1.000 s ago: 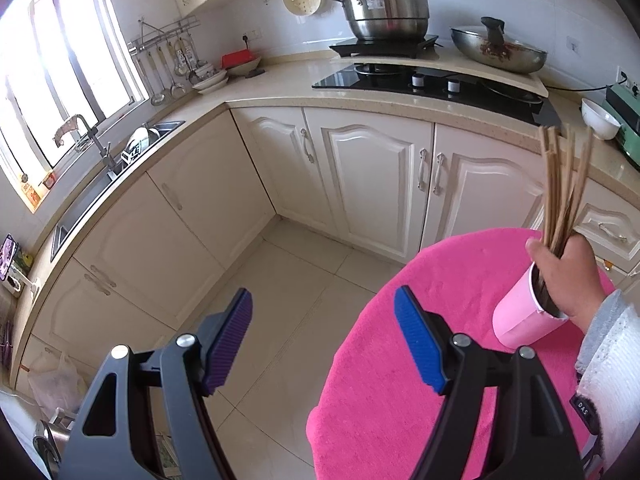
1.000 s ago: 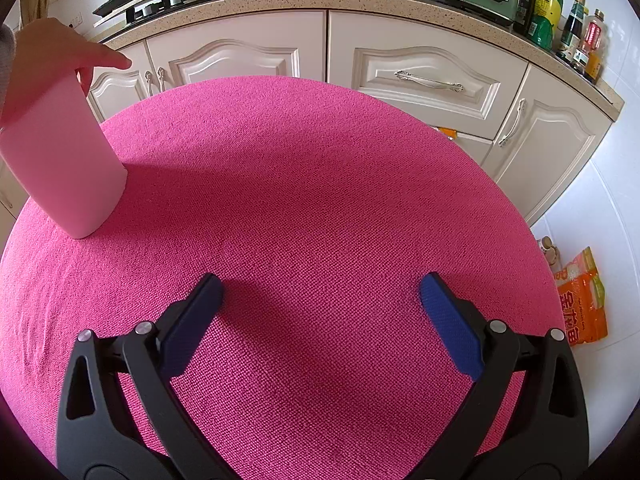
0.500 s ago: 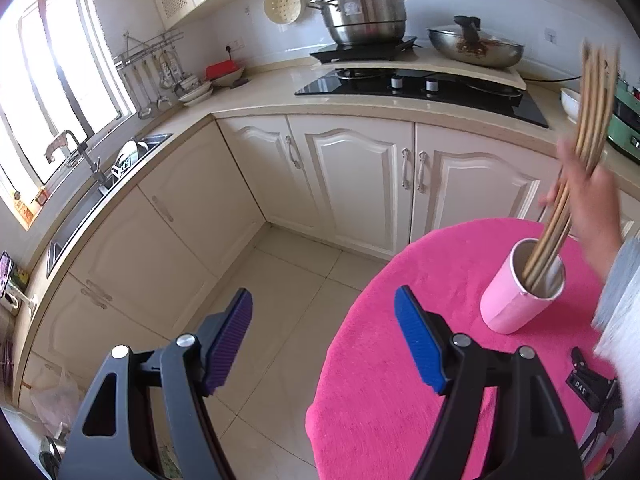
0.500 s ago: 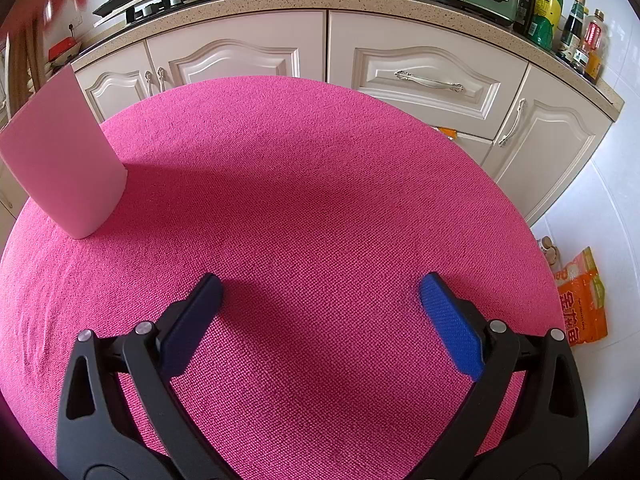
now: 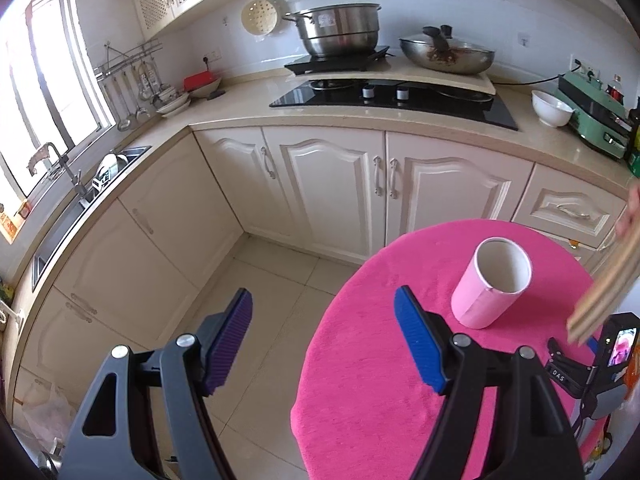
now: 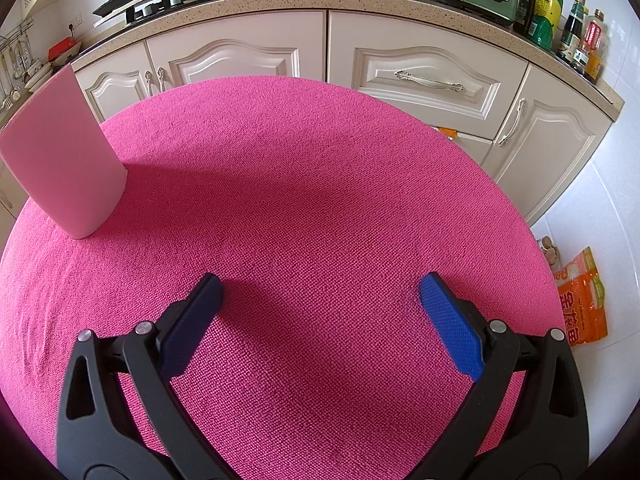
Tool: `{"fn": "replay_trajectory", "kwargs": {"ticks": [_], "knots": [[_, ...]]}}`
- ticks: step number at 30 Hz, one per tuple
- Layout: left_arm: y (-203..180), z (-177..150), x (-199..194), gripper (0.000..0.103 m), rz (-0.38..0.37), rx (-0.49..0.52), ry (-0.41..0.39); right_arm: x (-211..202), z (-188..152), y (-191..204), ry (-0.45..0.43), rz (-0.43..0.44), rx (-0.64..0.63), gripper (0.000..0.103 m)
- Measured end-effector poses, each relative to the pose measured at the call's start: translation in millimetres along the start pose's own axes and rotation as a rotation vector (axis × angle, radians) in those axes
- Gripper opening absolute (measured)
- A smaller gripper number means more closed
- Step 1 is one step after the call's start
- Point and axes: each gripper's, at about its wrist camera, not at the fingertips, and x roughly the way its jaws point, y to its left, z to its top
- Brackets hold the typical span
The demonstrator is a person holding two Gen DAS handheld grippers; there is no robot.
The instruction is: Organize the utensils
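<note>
- Kitchen counter (image 5: 400, 128): L-shaped, cream cabinets below; fills the upper half of the left wrist view. Carries a black hob, a steel stockpot, a lidded wok and a white bowl.
- Round table with pink cloth (image 6: 320, 184): fills most of the right wrist view and the lower right of the left wrist view. Bare cloth apart from the holder.
- Pink utensil holder (image 5: 493, 282): a cylinder standing upright on the cloth, mouth open and empty. Right of centre in the left wrist view; at the left edge of the right wrist view (image 6: 64, 168).
- Left gripper (image 5: 324, 336): lower middle of its frame, jaws wide apart, nothing between them. It hangs over the table's edge, one finger over floor tiles. The holder lies ahead and to the right of it, near.
- Right gripper (image 6: 318, 318): lower middle of its frame, jaws wide apart over bare cloth, nothing held. The holder lies ahead and far to its left, well apart.
- Bundle of wooden chopsticks (image 5: 600, 292): right edge of the left wrist view, blurred, held by a bare hand (image 5: 630, 212) that is barely in frame. Long axis slants from upper right to lower left. The bundle is clear of the holder, to its right.
- Judgement: the left gripper is nearer the holder; the chopsticks sit between the two grippers' reaches, and a grasp should close across their long axis.
</note>
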Motion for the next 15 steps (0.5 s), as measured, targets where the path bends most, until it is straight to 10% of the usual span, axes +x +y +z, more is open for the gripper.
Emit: {"fn": "replay_trajectory", "kwargs": {"ticks": [15], "knots": [[-24,2,-3,0.072,-0.126,-0.007,-0.019,0,0,1,0.0,0.0,0.0,0.097]]}}
